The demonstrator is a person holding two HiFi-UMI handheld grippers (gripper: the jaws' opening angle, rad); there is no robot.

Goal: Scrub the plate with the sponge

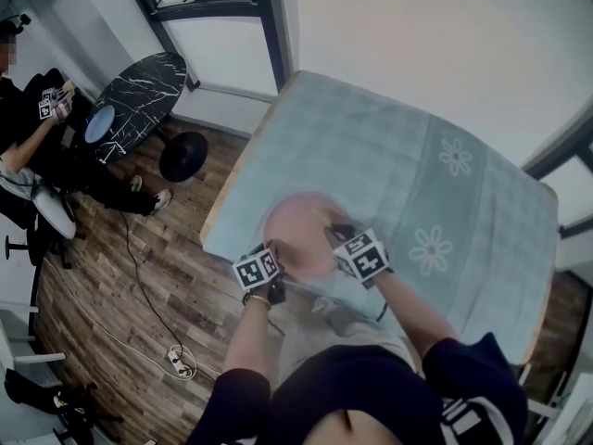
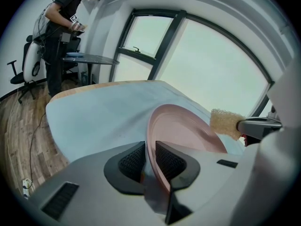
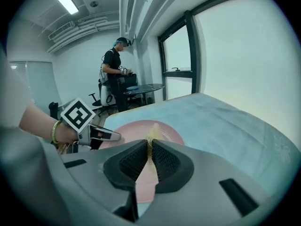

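I see the pink plate (image 2: pixel 181 126), round and plain, tilted over the blue-clothed surface (image 1: pixel 463 211). Left claw (image 2: pixel 149 150) clamps its near rim. Right claw (image 3: pixel 149 147) pinches the tan sponge (image 2: pixel 225 122) at the plate's far rim.

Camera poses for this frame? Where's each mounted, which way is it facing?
Head view: on the person's head, steeply down at table and plate; forearms and torso show.
Left gripper view: on left tongs, shut on the plate's rim, facing the windows; sponge at right.
Right gripper view: on right tongs, shut on the sponge, facing the left tongs; left hand shows.
Shared: plate in all three; the gripper views see each other's tongs.
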